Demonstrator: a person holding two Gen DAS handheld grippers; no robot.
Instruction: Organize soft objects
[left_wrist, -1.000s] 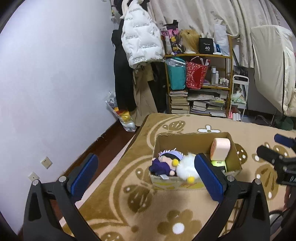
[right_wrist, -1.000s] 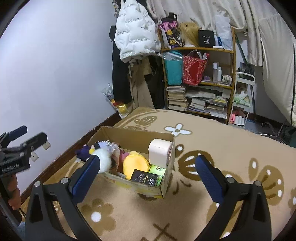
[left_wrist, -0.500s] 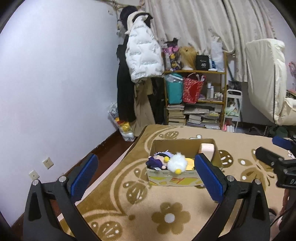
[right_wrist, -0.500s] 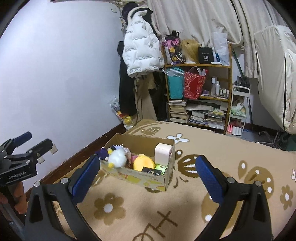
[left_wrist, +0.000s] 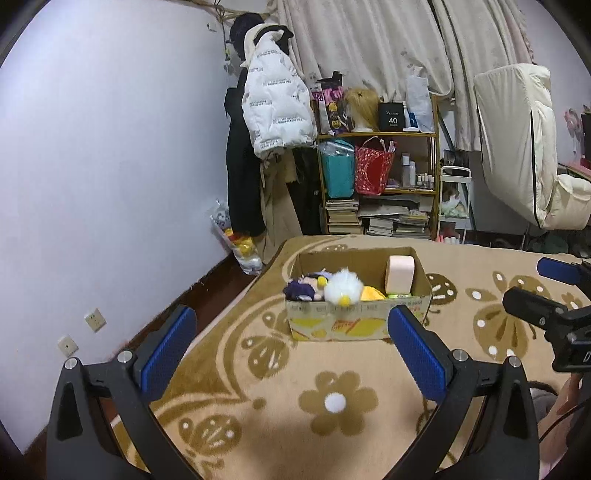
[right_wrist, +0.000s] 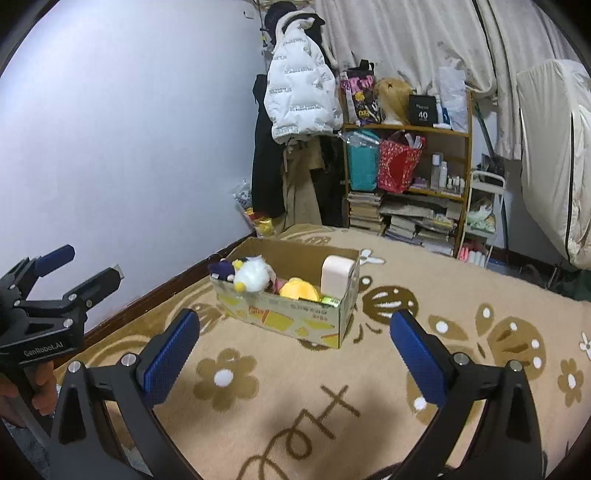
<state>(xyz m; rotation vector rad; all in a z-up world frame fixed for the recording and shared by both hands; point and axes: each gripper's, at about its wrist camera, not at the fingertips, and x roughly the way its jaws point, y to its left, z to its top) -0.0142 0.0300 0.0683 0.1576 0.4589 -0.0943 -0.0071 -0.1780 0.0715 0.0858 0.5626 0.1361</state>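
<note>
Both tools (left_wrist: 295, 350) (right_wrist: 295, 350) spread, empty, well short of filled cardboard box (left_wrist: 356, 326).

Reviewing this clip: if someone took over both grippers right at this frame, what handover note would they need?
Left gripper: open, empty, held above the rug, short of the box.
Right gripper: open, empty, also clear of the box.
Cardboard box sits on the rug and holds the white fluffy plush, the dark purple doll, the yellow plush and the pink block standing upright at one end.
Done: the soft things in view are all in the box.
Left: no loose soft item shows on the rug; check out of view before ending.
</note>
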